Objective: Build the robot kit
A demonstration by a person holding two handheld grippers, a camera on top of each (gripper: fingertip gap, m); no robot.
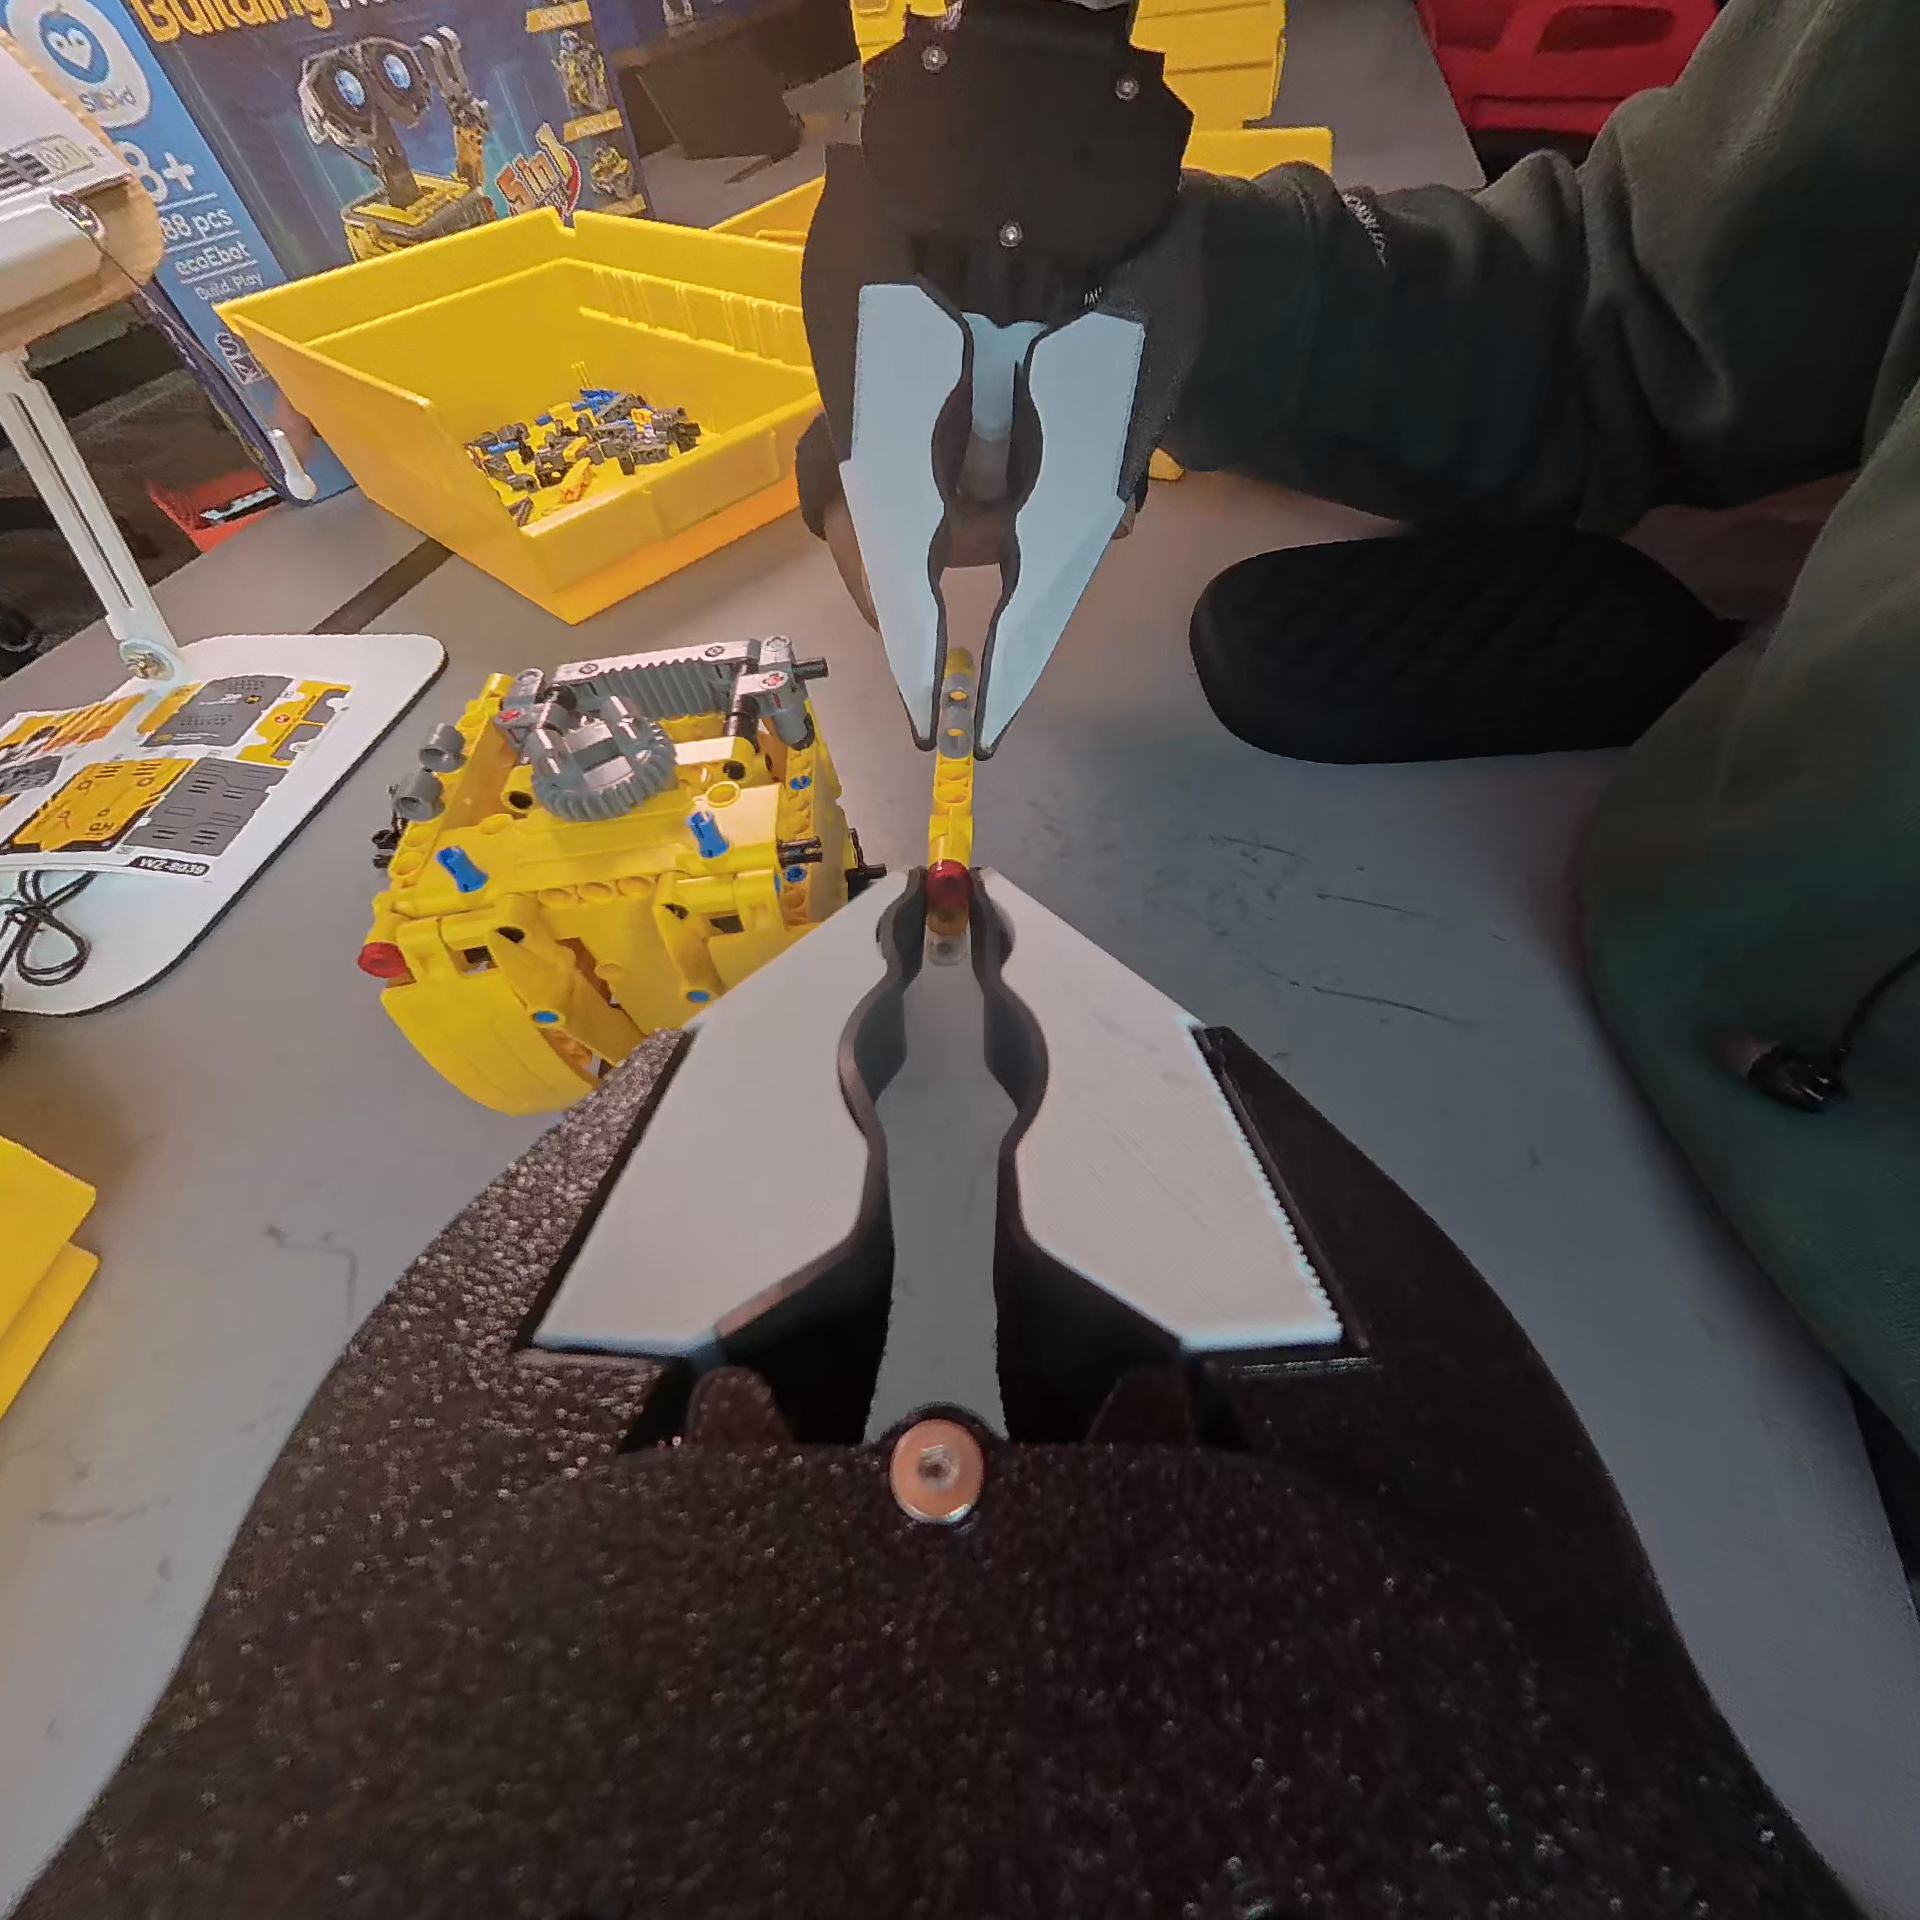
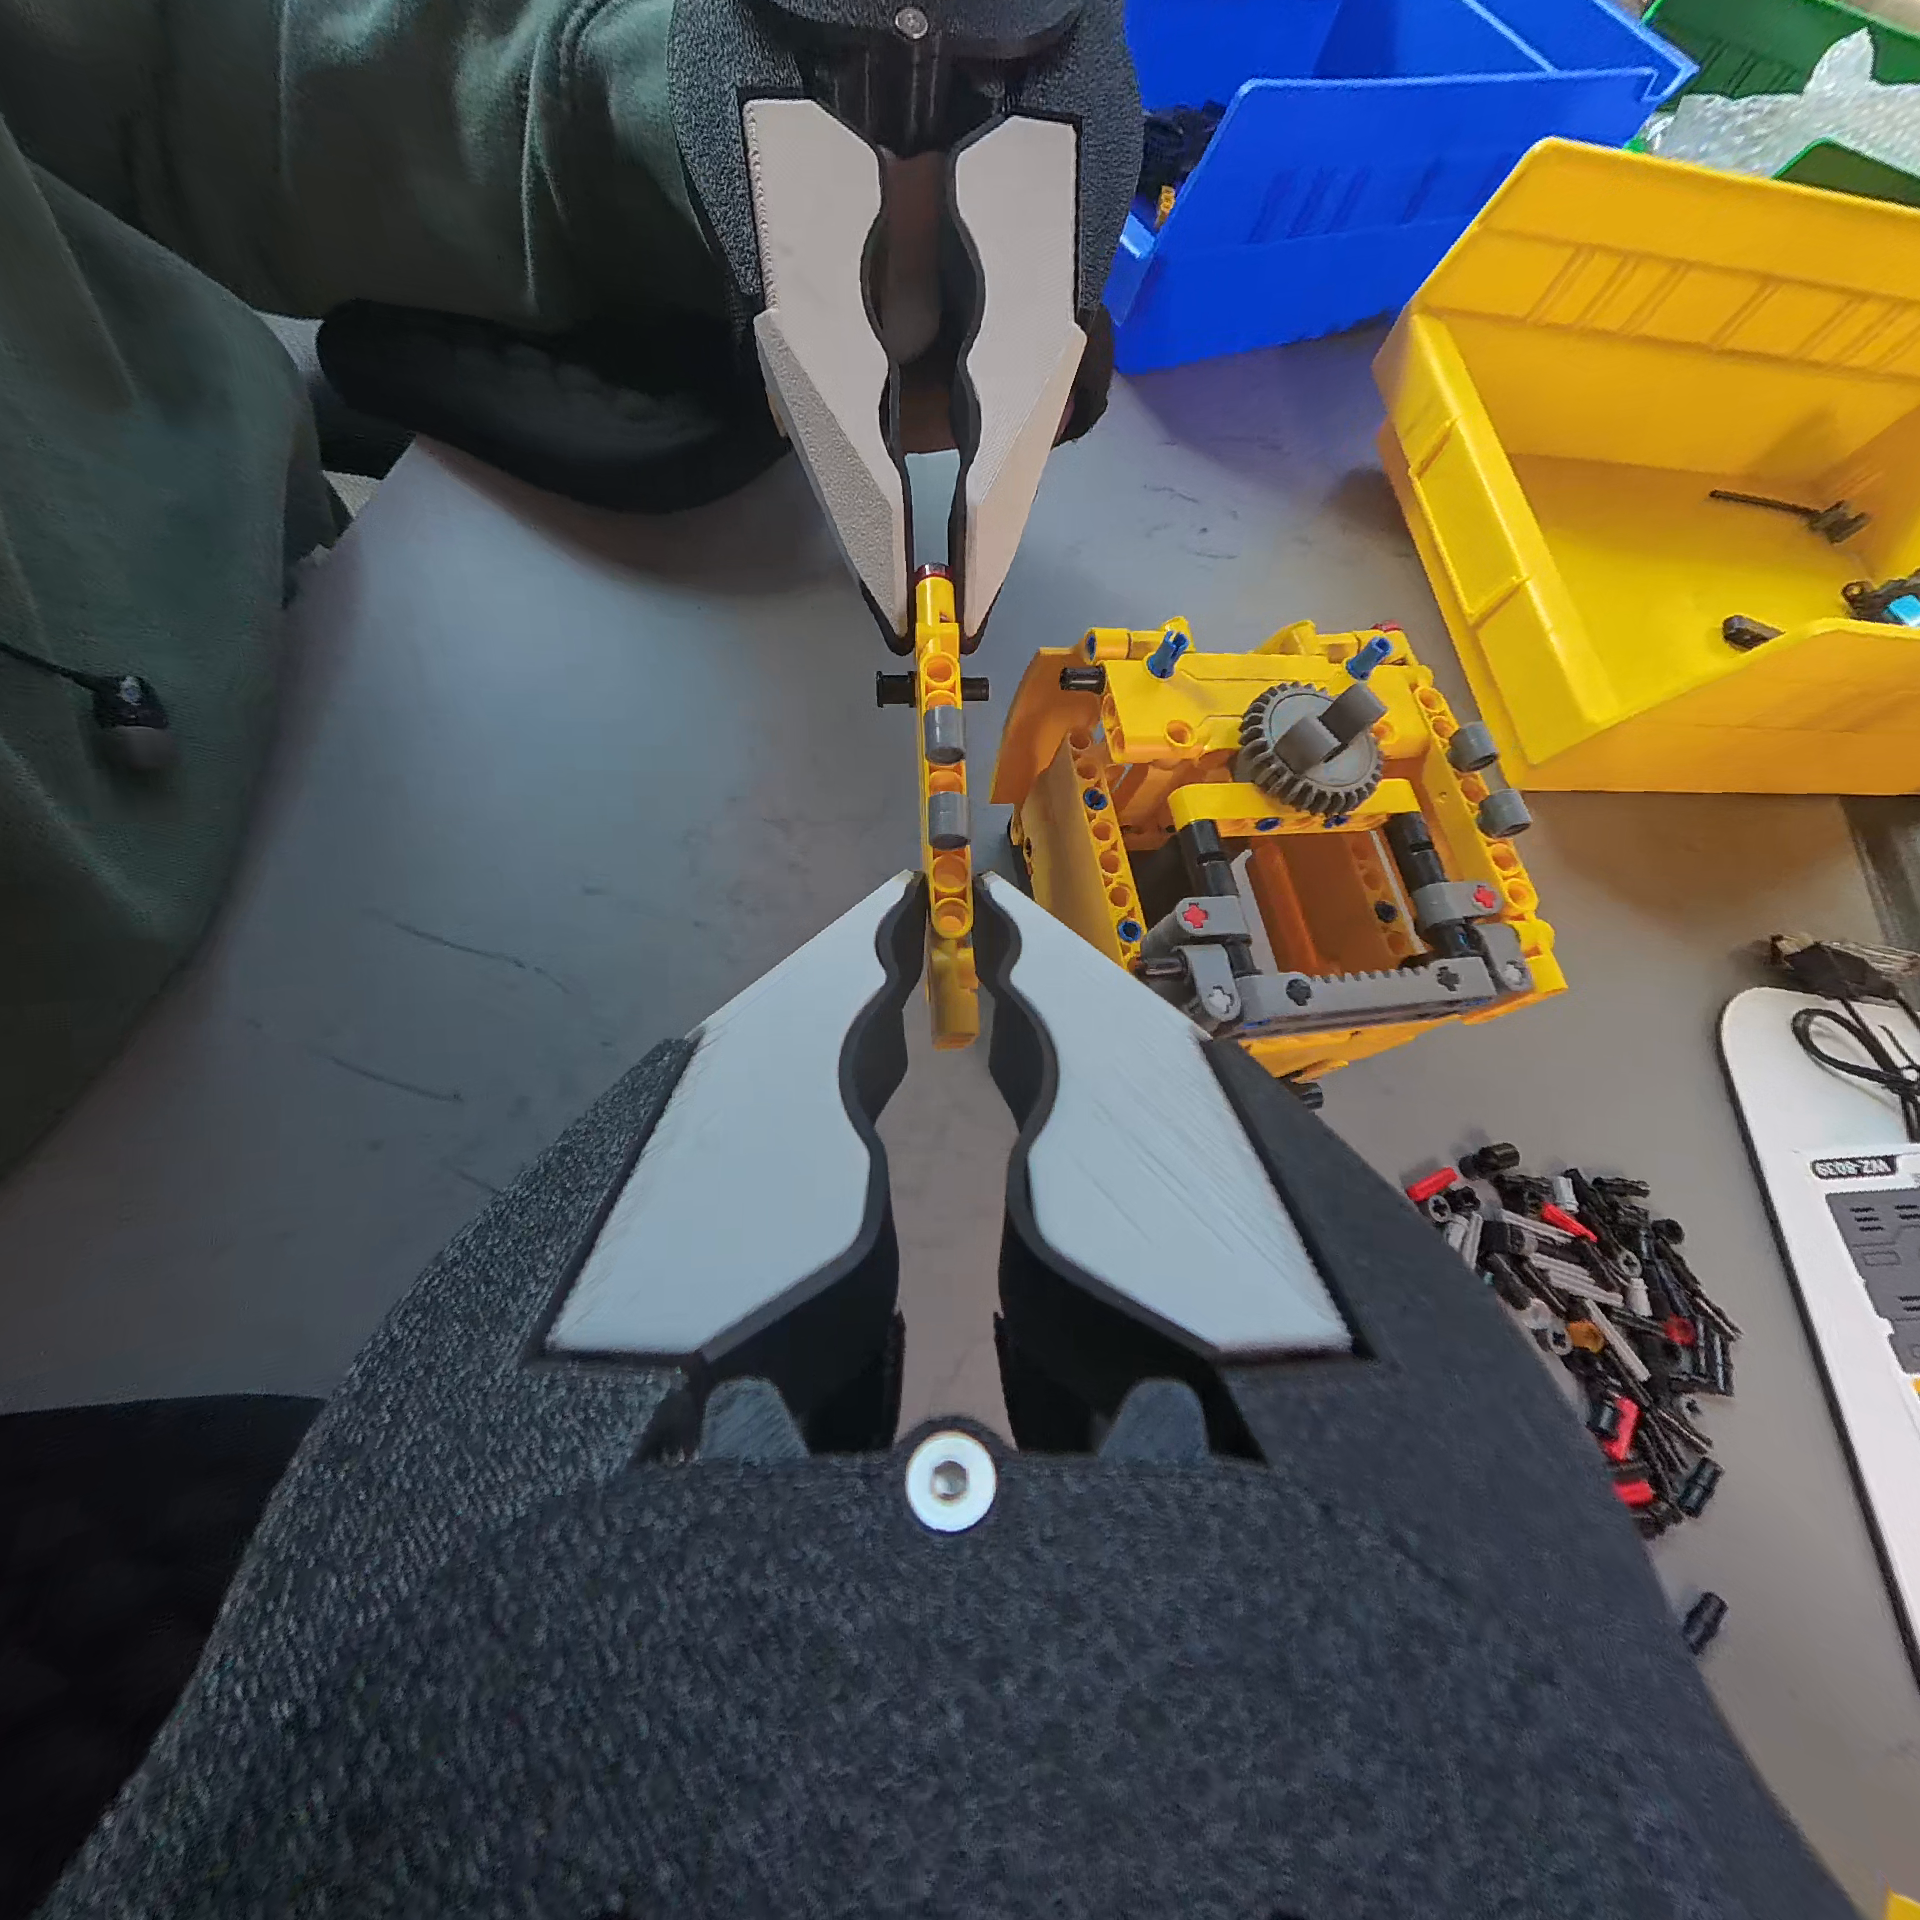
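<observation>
Left wrist view: the left gripper [image 1: 948,883] is pinched narrow on the near end of a yellow beam [image 1: 951,795], right at its red pin [image 1: 947,885]. Across from it the right gripper [image 1: 951,740] comes down from the top, tips closed on the beam's far end, so the beam hangs between the two above the grey table [image 1: 1299,935], touching nothing else. Just to the left sits the yellow model [image 1: 613,873] with its grey gear [image 1: 603,764]. Behind it, a yellow bin [image 1: 416,353] with small parts, a printed box [image 1: 364,125], and a booklet [image 1: 114,779] on a white stand at far left. A green sleeve [image 1: 1558,312] fills the right.

Right wrist view: the right gripper [image 2: 951,894] clamps the beam [image 2: 948,831] with its end tucked back between the fingers; two grey sleeves [image 2: 945,774] and a black pin [image 2: 932,686] show along it. The left gripper [image 2: 935,629] grips the far end. The model [image 2: 1288,862] is just to the right, a pile of loose pins [image 2: 1579,1320] nearer, bins beyond.

Risk, as I judge it: both grips are thin tip pinches on a slim beam. Any twist or pull apart could rock it loose, and it would drop beside the model or knock it
</observation>
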